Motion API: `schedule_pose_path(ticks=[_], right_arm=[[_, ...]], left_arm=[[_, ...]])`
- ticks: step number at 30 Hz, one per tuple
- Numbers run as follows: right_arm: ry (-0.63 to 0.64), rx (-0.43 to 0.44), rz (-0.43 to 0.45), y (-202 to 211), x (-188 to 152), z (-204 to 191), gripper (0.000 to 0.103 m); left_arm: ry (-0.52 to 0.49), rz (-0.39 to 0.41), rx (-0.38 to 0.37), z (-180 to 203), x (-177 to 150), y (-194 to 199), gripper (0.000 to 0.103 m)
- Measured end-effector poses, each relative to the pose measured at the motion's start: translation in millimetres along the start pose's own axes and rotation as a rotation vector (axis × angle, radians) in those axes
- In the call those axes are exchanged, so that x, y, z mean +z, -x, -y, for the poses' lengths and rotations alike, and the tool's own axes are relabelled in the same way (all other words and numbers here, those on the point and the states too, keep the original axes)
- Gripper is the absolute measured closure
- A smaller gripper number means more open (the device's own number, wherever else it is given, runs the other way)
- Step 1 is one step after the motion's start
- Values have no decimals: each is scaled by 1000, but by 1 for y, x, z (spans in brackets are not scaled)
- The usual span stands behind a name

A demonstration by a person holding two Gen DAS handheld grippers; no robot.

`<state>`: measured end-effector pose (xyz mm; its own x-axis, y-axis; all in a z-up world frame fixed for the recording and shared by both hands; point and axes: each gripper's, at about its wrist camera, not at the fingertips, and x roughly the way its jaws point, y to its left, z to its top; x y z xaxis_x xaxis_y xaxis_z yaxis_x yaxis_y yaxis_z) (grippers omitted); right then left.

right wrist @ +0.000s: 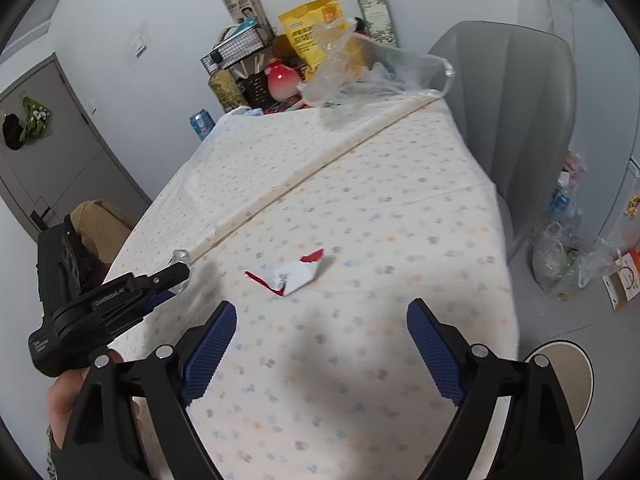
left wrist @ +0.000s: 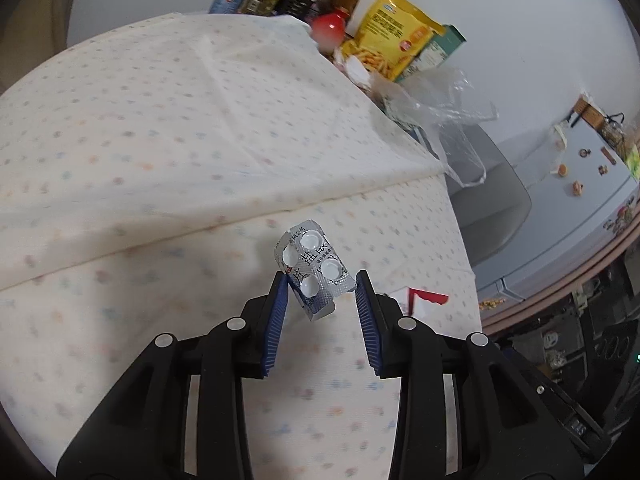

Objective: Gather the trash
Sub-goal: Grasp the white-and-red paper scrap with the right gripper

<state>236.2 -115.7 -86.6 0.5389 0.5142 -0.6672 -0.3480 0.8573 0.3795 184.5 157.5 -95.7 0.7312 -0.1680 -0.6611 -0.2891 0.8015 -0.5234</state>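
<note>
Left tongs (left wrist: pixel 322 292) pinch a blister pack (left wrist: pixel 314 266), lifted above the table (right wrist: pixel 360 200). Right tongs (right wrist: pixel 322 322) open, empty; red-white wrapper (right wrist: pixel 294 274) lies flat just ahead, long axis crosswise, nearest the right.

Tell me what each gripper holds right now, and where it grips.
The left gripper pinches the blister pack by its lower end. The right gripper is open and empty.

Home dining corner: clothed table (right wrist: pixel 360 200), snack bag (right wrist: pixel 312 28), magnet-covered fridge (left wrist: pixel 580 184).
</note>
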Motion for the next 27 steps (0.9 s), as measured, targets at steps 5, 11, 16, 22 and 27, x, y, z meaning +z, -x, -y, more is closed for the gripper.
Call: schedule_pose_path(ticks=[5, 11, 16, 22, 27], right_arm=[[24, 7, -33, -31, 11, -17, 23], [28, -64, -47, -63, 17, -22, 12], [168, -97, -75, -80, 15, -44, 8], [298, -142, -120, -96, 12, -60, 8], [352, -173, -152, -107, 15, -63, 8]], left_arm=[[19, 20, 33, -21, 1, 15, 68], [42, 42, 63, -41, 0, 32, 68], [75, 49, 72, -59, -3, 40, 67], [88, 49, 77, -67, -6, 43, 67], [95, 46, 76, -68, -7, 43, 67]])
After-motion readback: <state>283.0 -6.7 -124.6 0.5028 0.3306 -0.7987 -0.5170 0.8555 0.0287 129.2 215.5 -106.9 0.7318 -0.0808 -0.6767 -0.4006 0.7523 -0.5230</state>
